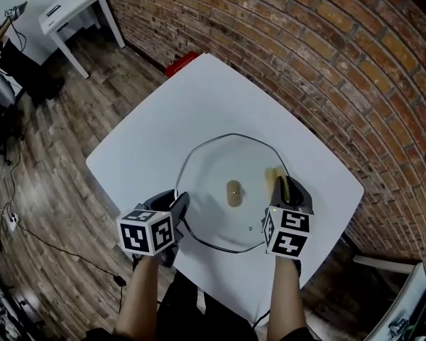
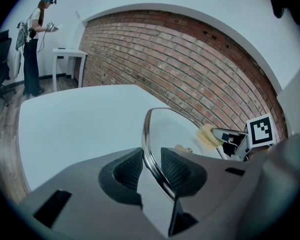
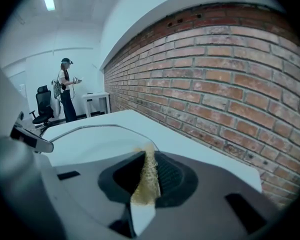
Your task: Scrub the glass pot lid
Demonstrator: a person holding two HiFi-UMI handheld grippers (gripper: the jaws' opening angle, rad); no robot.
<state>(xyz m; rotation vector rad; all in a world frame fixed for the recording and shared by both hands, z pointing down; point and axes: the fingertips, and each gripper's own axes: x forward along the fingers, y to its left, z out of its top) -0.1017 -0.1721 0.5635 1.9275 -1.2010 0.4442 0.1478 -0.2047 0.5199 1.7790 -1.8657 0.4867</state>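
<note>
The left gripper [image 1: 178, 210] clamps the near-left rim of the glass pot lid [image 1: 216, 163], while the right gripper [image 1: 287, 189], pinching a yellow sponge [image 1: 272, 175], sits at its right edge, unscrubbed glass lying leftward.

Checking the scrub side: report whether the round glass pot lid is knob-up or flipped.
Knob-up: on the round glass pot lid, the brown knob stands above the glass at centre.

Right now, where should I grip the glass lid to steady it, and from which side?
The thin metal rim at the lid's near-left edge, from the person's side, where the left gripper clamps it: thin enough for the jaws, and opposite the right gripper's sponge.
</note>
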